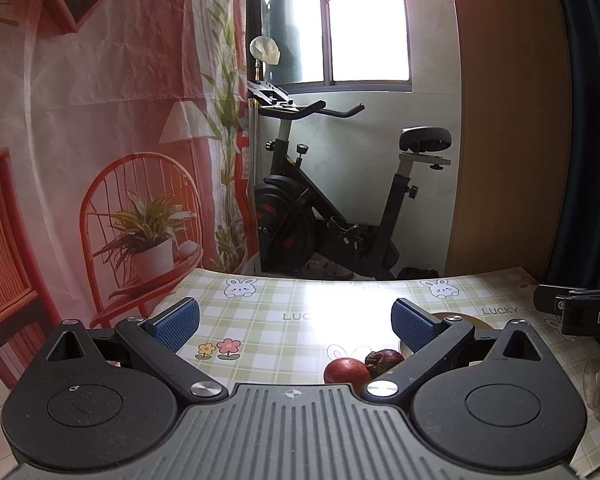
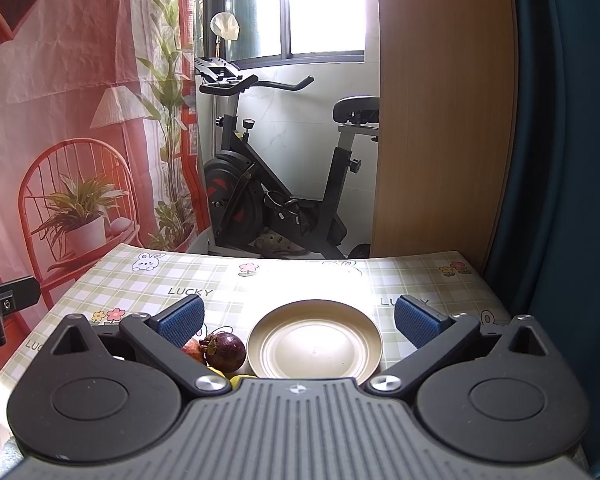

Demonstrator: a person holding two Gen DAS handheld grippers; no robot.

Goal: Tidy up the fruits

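While hovering above the checked tablecloth (image 2: 300,276), both grippers, left gripper (image 1: 296,322) and right gripper (image 2: 300,320), spread wide, empty. Mangosteen (image 2: 226,350) just left of empty plate (image 2: 314,342), beside red apple (image 1: 346,370). Likely firm, smooth, rollable: best pinched across widest middle.

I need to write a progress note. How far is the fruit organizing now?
Nothing looks done: the plate is empty. Nothing is in hand: the left gripper and right gripper are both open. Left to do: the mangosteen, the red fruit and a partly hidden yellow fruit lie on the table.
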